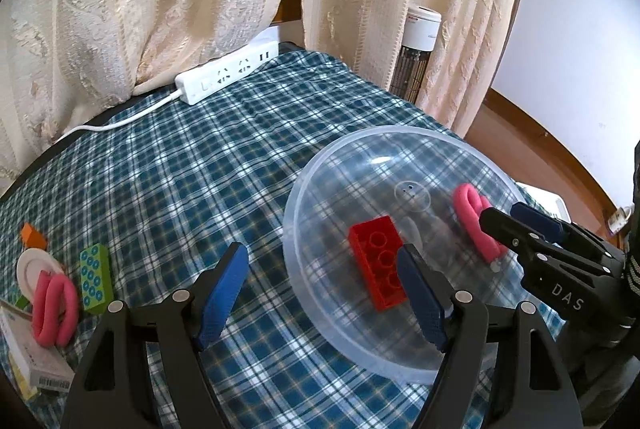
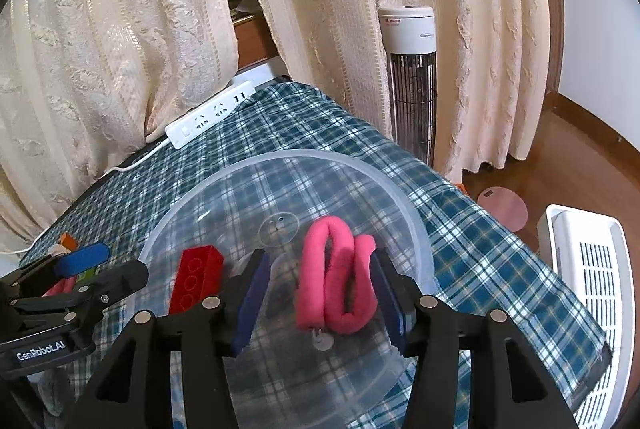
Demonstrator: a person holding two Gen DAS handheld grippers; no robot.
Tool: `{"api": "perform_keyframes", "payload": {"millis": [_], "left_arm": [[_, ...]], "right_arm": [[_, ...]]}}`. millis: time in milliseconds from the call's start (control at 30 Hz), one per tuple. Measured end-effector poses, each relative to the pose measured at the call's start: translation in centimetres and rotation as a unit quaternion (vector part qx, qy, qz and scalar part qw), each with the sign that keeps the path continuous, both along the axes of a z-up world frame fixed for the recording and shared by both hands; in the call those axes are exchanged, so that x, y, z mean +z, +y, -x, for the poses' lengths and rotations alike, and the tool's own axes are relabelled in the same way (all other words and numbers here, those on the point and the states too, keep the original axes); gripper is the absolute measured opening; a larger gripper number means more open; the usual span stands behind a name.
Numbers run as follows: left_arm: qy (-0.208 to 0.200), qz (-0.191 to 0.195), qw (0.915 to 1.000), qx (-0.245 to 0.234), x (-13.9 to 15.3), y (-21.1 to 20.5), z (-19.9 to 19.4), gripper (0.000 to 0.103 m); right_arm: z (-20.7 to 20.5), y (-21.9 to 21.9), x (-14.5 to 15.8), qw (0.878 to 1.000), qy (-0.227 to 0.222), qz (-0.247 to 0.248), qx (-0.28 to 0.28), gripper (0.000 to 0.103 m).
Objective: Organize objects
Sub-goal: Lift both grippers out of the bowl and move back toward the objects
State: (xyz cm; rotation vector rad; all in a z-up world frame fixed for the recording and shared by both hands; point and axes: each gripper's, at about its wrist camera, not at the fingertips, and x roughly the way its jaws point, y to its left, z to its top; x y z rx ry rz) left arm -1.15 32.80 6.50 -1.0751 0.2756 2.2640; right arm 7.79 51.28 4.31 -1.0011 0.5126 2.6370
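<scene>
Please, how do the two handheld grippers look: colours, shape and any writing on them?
Both are black plastic with silver rivets and two blue ribbed finger pads. The right gripper carries white letters "DAS"; the left gripper reads "GenRobot.AI". No cables or sleeves are visible.

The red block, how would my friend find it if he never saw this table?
Look for the big clear bowl on the checked cloth. Inside lie two things: a bent pink foam roll and the red block. The block is hard, boxy, with round holes on top.
</scene>
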Motion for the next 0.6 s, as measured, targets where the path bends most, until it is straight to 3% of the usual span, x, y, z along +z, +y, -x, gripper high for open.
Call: {"api": "perform_keyframes", "payload": {"millis": [200,600], "left_arm": [[0.001,0.0,0.9999,0.014,0.2,-1.6,-0.3,0.078],[0.009,-0.009,0.9988,0.046,1.3,-6.0,-1.1,0.078]], "right_arm": [[-0.1,-1.2,0.2,1.0,0.003,0.004,0.014,0.066],[0.3,-5.1,0.8,0.999,0.006,0.003,0.051,0.066]]}}
